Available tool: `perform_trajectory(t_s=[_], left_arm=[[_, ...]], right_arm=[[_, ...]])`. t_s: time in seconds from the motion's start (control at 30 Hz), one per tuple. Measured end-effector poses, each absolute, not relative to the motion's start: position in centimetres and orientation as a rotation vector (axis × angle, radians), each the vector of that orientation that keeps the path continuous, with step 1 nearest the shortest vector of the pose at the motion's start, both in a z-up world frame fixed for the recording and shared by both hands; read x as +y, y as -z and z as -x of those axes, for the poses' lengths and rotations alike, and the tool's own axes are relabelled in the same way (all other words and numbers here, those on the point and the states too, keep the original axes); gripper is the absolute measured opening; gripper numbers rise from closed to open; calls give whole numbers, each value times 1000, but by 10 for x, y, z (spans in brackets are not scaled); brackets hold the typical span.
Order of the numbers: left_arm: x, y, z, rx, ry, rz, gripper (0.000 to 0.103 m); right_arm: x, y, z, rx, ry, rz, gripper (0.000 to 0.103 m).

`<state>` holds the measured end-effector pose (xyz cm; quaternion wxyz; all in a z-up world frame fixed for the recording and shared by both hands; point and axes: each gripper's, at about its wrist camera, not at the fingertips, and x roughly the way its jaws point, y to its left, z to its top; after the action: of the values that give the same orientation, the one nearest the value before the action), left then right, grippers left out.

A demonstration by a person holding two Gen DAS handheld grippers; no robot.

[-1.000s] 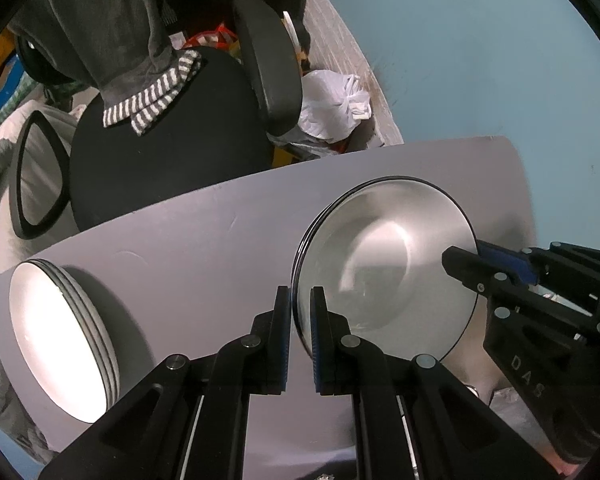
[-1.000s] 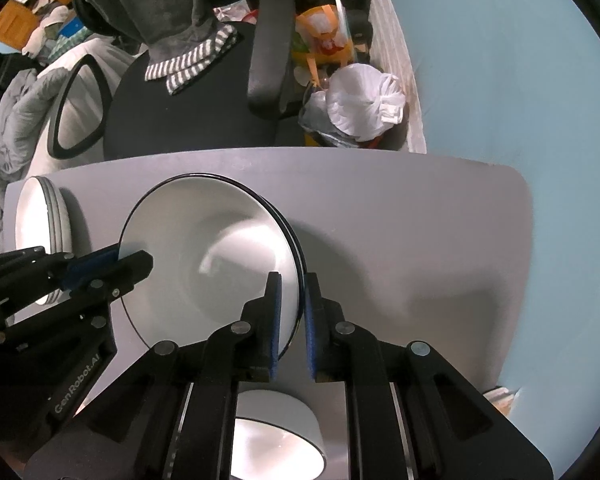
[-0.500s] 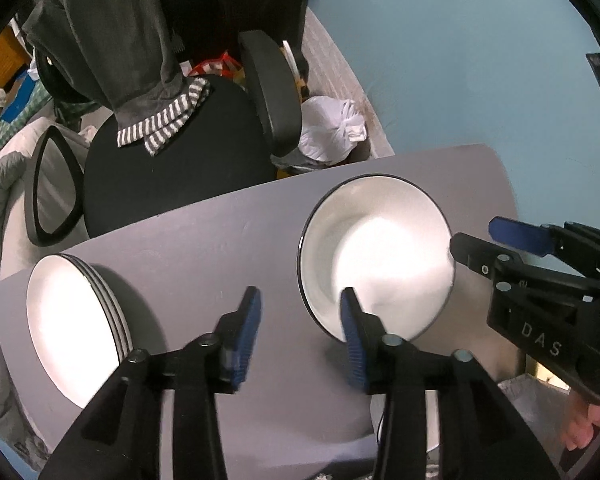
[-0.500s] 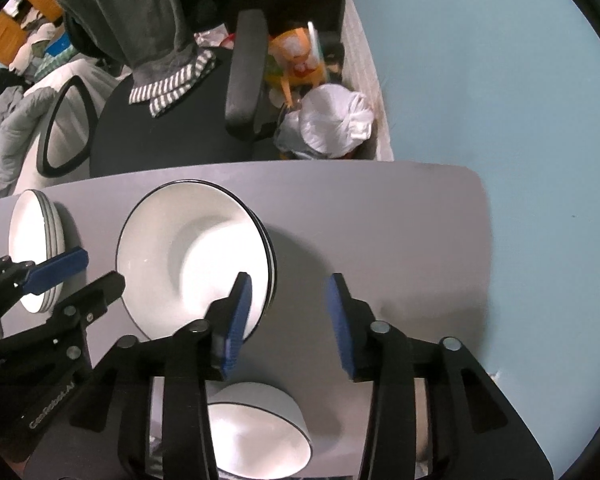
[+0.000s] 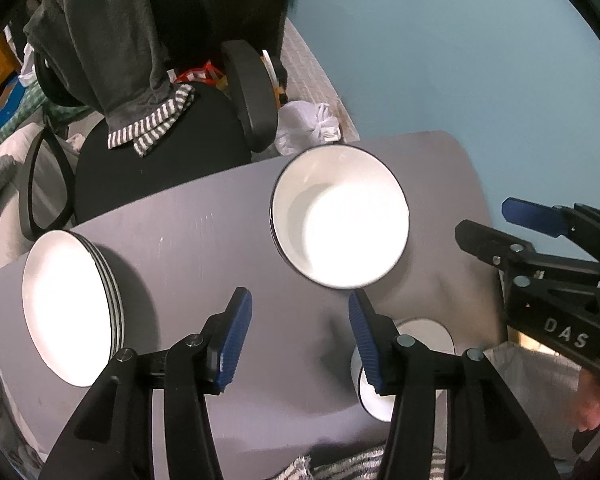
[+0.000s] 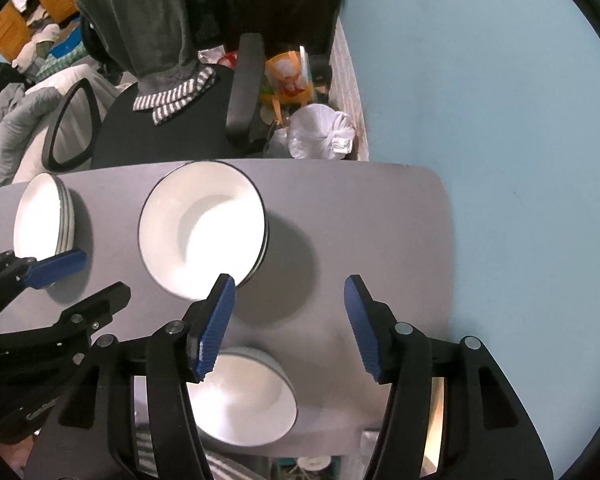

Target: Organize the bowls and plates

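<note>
Both grippers' jaws have just been opening, empty, above the released deep plate [image 5: 340, 216] on the table [image 5: 204, 248].

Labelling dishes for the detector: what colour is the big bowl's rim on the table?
Big bowl: white with a thin black rim line. Clearest in the left wrist view.

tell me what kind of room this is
Probably a bedroom or a lived-in home room, not a kitchen: the grey table with the dishes stands by a black office chair draped with clothing, rumpled bedding lies beyond it, and bagged clutter sits against a blue wall.
</note>
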<state>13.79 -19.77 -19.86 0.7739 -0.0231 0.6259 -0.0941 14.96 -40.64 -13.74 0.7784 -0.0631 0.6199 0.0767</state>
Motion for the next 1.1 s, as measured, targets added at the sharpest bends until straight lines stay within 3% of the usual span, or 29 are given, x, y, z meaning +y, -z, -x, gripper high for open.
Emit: perform_trajectory(t_s=[0.43, 1.1], left_arm=[[-201, 189, -109, 1329, 271, 23, 51], [-238, 231, -82, 1441, 361, -36, 51]], right_arm=[[-410, 127, -117, 1336, -134, 121, 58], [-438, 178, -69, 1442, -24, 59, 58]])
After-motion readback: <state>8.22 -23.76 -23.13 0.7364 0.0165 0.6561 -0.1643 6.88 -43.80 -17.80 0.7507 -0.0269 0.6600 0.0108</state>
